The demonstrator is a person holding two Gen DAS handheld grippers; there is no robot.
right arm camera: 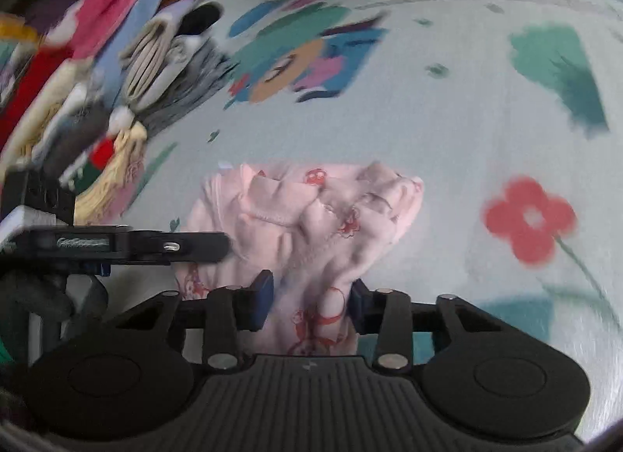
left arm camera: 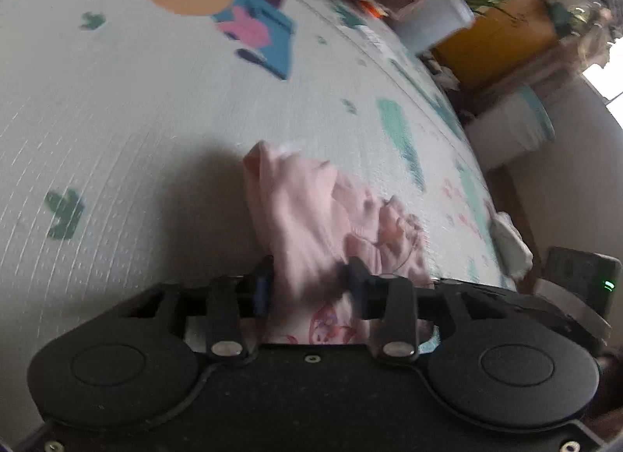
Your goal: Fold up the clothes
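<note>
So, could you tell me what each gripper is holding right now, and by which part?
Both hold the pink garment. The left gripper and the right gripper each pinch a bunched fold of its near edge; which part of the garment cannot be told.

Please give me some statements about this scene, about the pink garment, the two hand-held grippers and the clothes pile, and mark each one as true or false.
1. The pink garment lies crumpled, not folded. True.
2. The garment carries a red print. True.
3. The left hand-held gripper is away from the garment. False: pink cloth sits between its fingers.
4. The mat is plain white. False: it is pale with cartoon figures, teal patches and a red flower.
5. The clothes pile lies on the right of the right wrist view. False: it is at the upper left.
6. The right hand-held gripper has pink cloth between its fingers. True.
</note>
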